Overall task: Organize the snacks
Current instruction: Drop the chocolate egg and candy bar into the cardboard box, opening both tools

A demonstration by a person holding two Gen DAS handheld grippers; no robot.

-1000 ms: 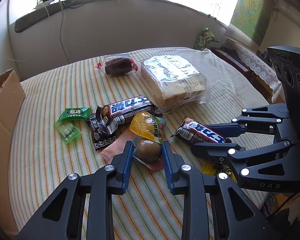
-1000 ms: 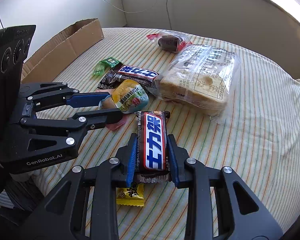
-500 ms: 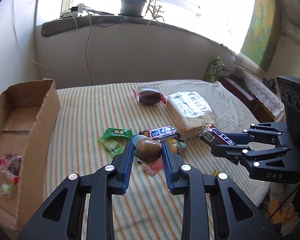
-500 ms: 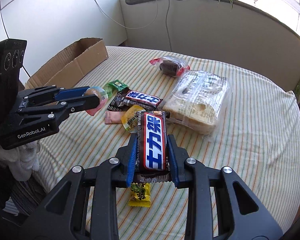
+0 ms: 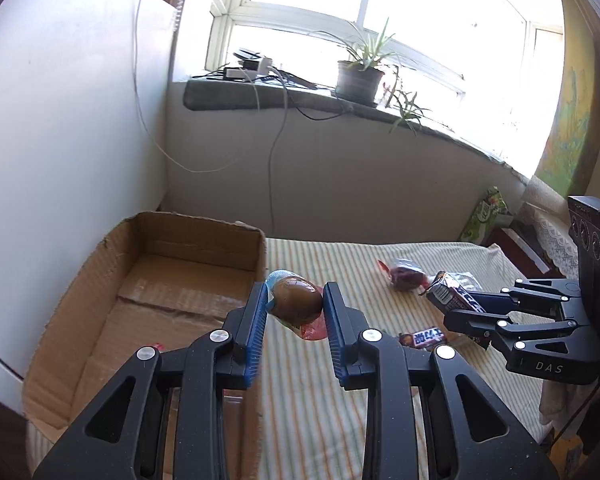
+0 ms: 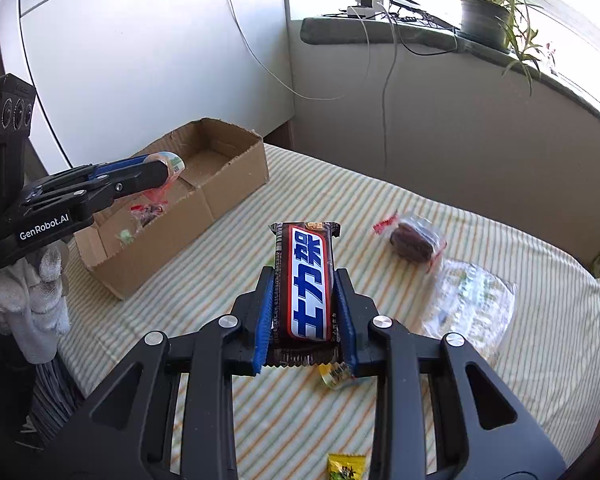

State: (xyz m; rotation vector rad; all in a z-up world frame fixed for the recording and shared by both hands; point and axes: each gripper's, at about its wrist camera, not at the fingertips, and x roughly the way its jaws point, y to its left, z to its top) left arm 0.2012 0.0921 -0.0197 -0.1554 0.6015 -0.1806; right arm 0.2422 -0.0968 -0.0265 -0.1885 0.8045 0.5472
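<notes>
My left gripper [image 5: 294,300] is shut on a packaged brown egg [image 5: 296,299] and holds it in the air at the right wall of an open cardboard box [image 5: 188,276]. From the right wrist view the left gripper [image 6: 162,172] hangs over the box [image 6: 220,196]. My right gripper [image 6: 304,312] is shut on a brown chocolate bar [image 6: 306,280] with blue lettering, held above the striped table; it also shows in the left wrist view [image 5: 456,300]. A few small snacks [image 6: 140,216] lie inside the box.
On the striped tablecloth [image 6: 380,208] lie a wrapped dark cake [image 6: 414,242], a clear bread bag [image 6: 472,300], a second chocolate bar [image 5: 422,336] and small yellow candies [image 6: 346,466]. A windowsill with a potted plant [image 5: 360,76] and hanging cables runs behind.
Both grippers have lifted off the snack pile and moved left toward the cardboard box, each still holding its snack. The left gripper has reached the box.
</notes>
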